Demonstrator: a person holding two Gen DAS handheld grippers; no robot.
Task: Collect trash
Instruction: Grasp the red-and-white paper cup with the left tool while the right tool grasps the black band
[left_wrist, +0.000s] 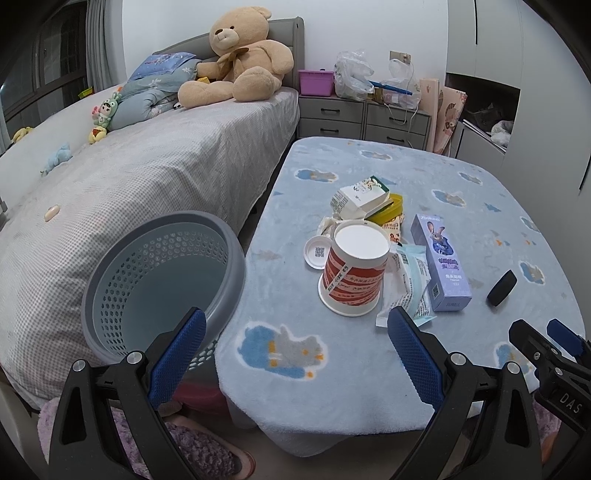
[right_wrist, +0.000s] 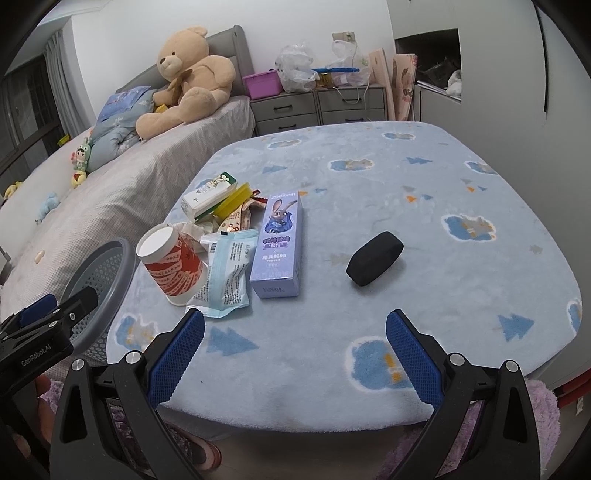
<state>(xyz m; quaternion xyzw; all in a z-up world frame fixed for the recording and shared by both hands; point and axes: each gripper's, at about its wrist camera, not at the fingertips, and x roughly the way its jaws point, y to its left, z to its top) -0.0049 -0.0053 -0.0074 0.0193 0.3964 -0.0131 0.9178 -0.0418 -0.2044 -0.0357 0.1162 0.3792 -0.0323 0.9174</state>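
The left hand-held gripper (left_wrist: 295, 350) hangs nearest the lens with its blue-padded fingers spread wide and nothing between them, poised over the near edge of the desk (left_wrist: 406, 166), which is draped in a pale blue fleece cover. The right hand-held gripper (right_wrist: 295, 350) is likewise released and empty, above the same near edge and just to the right of the left one.

Just ahead of the left hand-held gripper and to its left stands a grey perforated waste basket (left_wrist: 162, 280), beside the desk's edge, between the desk and the bed (left_wrist: 147, 177).

Ahead of both, the trash lies clustered on the desk. Closest is an upside-down red-and-white paper cup (left_wrist: 352, 269), with a white lid (left_wrist: 317, 252) touching its far left side. A white and teal wrapper (right_wrist: 227, 273) lies just to its right, and next to that a lilac box with a cartoon rabbit (right_wrist: 279, 245). Beyond the cup sit a white and green carton (left_wrist: 360, 194), a yellow tub (left_wrist: 388, 208) and crumpled wrappers, all touching one another.

Ahead and right of the right hand-held gripper, apart from the pile, lies a black oval case (right_wrist: 373, 258).

Far beyond, a teddy bear (left_wrist: 240, 55) sits on the bed.
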